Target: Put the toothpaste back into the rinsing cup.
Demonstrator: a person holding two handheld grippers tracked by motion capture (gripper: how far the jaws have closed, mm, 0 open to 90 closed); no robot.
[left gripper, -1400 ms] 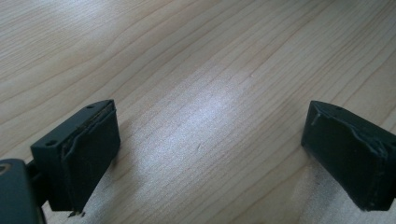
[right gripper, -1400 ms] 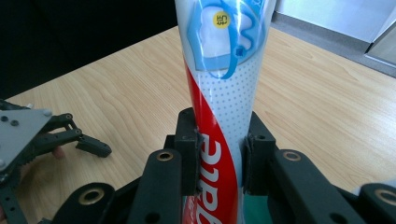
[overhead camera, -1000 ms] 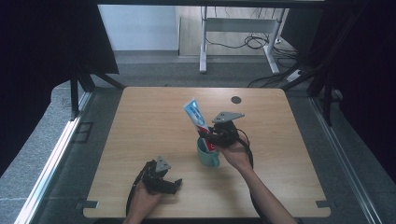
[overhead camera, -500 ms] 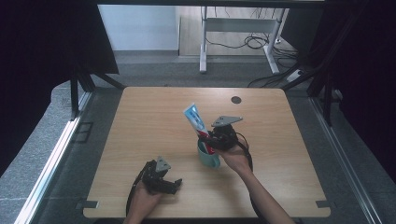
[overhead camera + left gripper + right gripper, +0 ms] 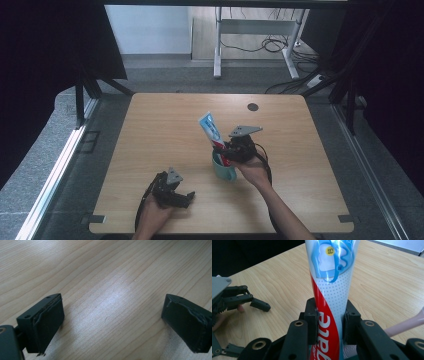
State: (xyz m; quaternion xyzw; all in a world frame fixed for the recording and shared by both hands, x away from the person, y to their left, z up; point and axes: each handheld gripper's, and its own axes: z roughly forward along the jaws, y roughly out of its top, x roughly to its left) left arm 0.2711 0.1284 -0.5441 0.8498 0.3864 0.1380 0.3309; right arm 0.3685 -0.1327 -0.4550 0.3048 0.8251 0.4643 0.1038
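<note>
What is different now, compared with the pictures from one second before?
Very little. The right hand-held gripper, shut on the toothpaste tube, has come slightly lower and nearer to the person, so the tube's lower end sits at the teal cup. The grip is unchanged. The left hand-held gripper stays open on the table, and the cup has not moved.

The toothpaste tube (image 5: 329, 302) carries white lettering on its red band; the visible letters read "gate". A small yellow disc near the tube's top bears characters too small to read.
</note>
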